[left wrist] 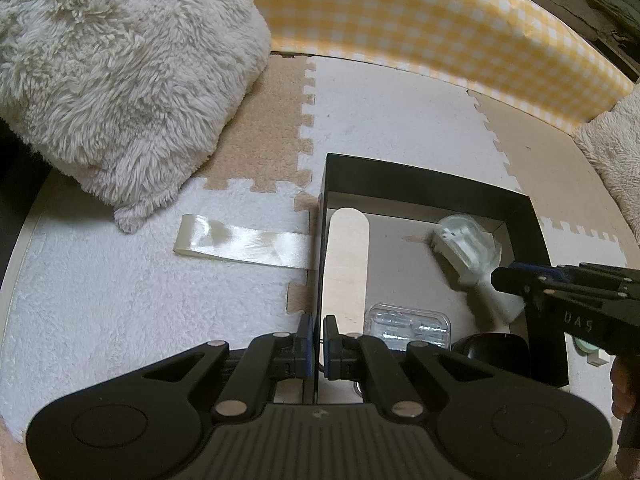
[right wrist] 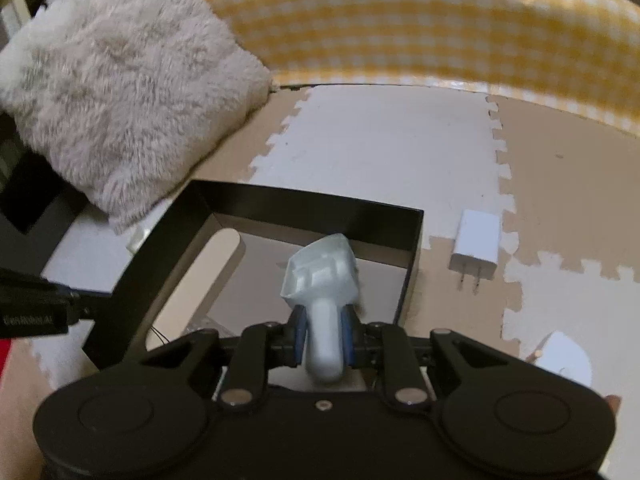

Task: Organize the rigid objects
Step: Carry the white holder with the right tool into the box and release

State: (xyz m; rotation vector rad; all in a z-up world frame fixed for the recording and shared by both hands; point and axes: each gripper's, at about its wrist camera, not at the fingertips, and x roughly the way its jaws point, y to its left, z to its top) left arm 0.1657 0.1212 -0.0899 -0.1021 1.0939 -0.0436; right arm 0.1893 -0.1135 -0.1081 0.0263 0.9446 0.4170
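A black open box (left wrist: 420,184) stands on the foam floor mats. My left gripper (left wrist: 318,336) is shut on its thin left wall. Inside lie a pale wooden stick (left wrist: 346,264), a clear plastic case (left wrist: 408,324) and a black round object (left wrist: 492,346). A white handled tool with a translucent cap (right wrist: 320,272) hangs over the box's right half, cap end down. My right gripper (right wrist: 325,336) has its blue pads on either side of the handle. In the left wrist view the right gripper (left wrist: 504,280) reaches in from the right, holding the tool (left wrist: 460,244).
A white wall charger (right wrist: 476,248) lies on the mat right of the box, and a white rounded item (right wrist: 564,356) sits nearer. A satin ribbon (left wrist: 240,244) trails left from the box. A fluffy pillow (left wrist: 120,80) and a yellow checked cushion edge (left wrist: 440,32) bound the far side.
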